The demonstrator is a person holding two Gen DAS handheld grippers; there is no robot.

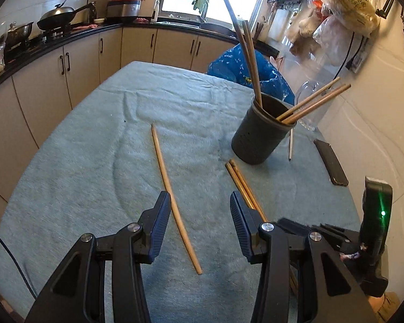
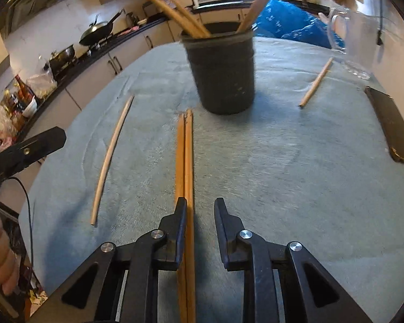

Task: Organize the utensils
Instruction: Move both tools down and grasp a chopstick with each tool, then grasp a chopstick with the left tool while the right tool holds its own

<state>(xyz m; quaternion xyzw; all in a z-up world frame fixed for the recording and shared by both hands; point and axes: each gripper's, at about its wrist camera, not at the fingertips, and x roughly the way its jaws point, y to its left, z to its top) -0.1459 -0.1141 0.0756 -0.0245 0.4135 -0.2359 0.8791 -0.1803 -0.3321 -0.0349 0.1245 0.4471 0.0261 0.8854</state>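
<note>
Task partly done, I judge: the dark utensil holder (image 1: 261, 132) stands upright toward the far right part of the table (image 1: 80, 161), which is covered in a teal cloth, and it already carries several chopsticks (image 1: 249, 62) leaning out over its rim, some to the left and some to the right. Still loose on the cloth: one pale chopstick (image 1: 172, 196) lying lengthwise on the left-of-centre area, an orange-brown pair (image 2: 185, 161) lying side by side just in front of the holder with the far tips close to its base, and another single stick (image 2: 316, 82) to the right of the holder, near the glass jar (image 2: 355, 51). So I count at least four sticks left to go in. My left gripper (image 1: 199, 228) is spread wide and holds nothing; it hangs low over the near part of the table, the pale chopstick passing beside its left finger. My right gripper (image 2: 200, 231) is also parted, nothing pinched yet; the pair runs under or along the inner face of its left finger, and I cannot tell if it touches. A dark flat phone-like slab (image 2: 393, 129) lies by the right edge, not part of the job. I'd guess the pair is the next pick.
</note>
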